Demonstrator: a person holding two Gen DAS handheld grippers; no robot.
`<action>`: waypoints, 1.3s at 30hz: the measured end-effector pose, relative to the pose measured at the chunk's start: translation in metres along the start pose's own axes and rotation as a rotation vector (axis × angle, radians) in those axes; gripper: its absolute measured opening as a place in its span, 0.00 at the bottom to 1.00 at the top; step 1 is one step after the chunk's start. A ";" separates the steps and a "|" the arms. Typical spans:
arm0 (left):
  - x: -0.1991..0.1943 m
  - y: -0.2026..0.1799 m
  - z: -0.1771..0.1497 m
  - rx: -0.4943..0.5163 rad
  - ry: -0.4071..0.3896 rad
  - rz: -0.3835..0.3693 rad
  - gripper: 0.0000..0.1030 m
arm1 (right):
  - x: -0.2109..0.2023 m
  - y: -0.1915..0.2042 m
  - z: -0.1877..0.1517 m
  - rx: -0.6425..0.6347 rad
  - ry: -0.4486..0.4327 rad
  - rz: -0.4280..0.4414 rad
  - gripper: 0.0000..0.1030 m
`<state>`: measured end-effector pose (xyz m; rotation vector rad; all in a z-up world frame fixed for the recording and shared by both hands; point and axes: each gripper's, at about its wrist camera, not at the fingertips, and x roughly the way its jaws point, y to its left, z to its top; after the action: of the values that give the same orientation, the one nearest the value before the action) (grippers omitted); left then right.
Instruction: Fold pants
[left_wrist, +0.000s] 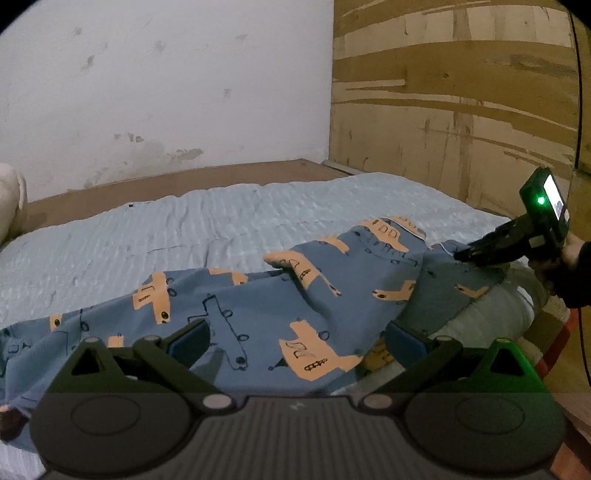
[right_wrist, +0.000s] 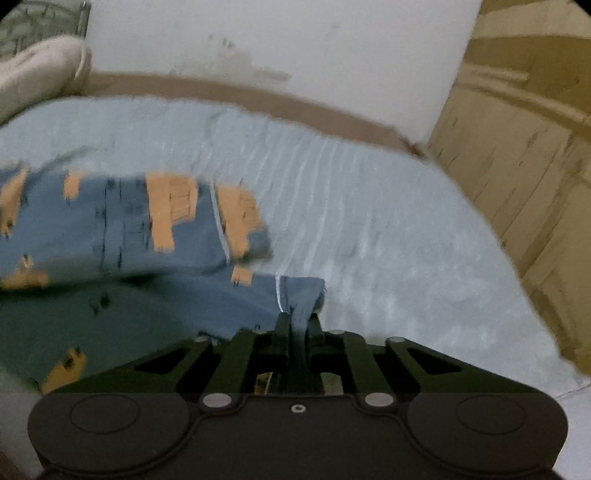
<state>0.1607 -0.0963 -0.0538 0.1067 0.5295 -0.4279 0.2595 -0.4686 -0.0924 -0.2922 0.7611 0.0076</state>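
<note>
Blue cotton pants w/ orange vehicle print (left_wrist: 295, 295) spread lengthwise across light blue quilted bed cover (left_wrist: 166, 229), rumpled, several folds mid-length.

Left gripper (left_wrist: 295, 339): released, blue-padded fingers (left_wrist: 188, 338) wide apart, w/ pants fabric lying between and beyond them. Contact w/ cloth: cannot tell.

Right gripper (right_wrist: 298, 321): clenched on pants edge w/ white piping (right_wrist: 301, 295); narrow tuck of blue cloth pinched between closed fingers (right_wrist: 282, 325). Same gripper seen from left wrist view (left_wrist: 463, 255), at far right, tips on pants end near bed's right edge; green LED and lit screen on its body (left_wrist: 546, 201); dark-sleeved hand (left_wrist: 569, 266) on its grip.

Right wrist view motion-blurred; print detail smeared. Pants there occupy left half of frame, bare bed cover (right_wrist: 388, 240) to right.

Surroundings: white scuffed wall (left_wrist: 166, 92) behind bed, brown wooden bed frame strip (left_wrist: 184, 181) along wall, tan streaked wood-grain panel (left_wrist: 454, 92) at right. Pale cushion-like object (left_wrist: 9, 206) at far left edge, partly cut off.
</note>
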 end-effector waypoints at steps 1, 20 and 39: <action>0.001 -0.001 0.001 0.006 0.000 -0.003 0.99 | -0.002 -0.001 -0.002 0.016 -0.015 -0.010 0.27; 0.043 -0.056 0.002 0.332 0.127 -0.078 0.43 | 0.027 -0.015 0.032 0.583 -0.026 0.344 0.50; 0.026 -0.047 0.006 0.272 0.124 -0.096 0.00 | -0.098 -0.030 0.000 0.547 -0.288 0.204 0.05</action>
<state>0.1633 -0.1500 -0.0614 0.3723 0.5976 -0.5889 0.1916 -0.4876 -0.0176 0.3030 0.4790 0.0329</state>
